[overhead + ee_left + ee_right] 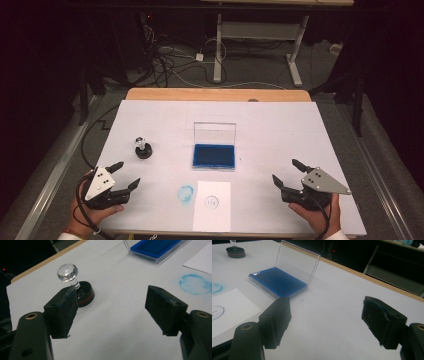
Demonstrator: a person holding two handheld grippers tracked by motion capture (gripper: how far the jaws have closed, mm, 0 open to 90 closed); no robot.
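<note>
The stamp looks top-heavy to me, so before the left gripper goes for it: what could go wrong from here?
1. The stamp has a round clear knob on a thin stem; an off-centre pinch by the open left gripper might tip it.
2. The ink pad lies open with its lid upright; a sweeping move could knock it.
3. A blue smudge beside the paper suggests ink could smear again.

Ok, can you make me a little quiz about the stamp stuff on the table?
1. True or false: the ink pad's clear lid stands open.
2. Which gripper is nearer the stamp? A) left gripper B) right gripper
3. What colour is the round smudge beside the paper?

Key:
1. True.
2. A. The stamp stands upright just beyond its open jaws, not held.
3. Blue, on the table, left of the paper in the high view.
</note>
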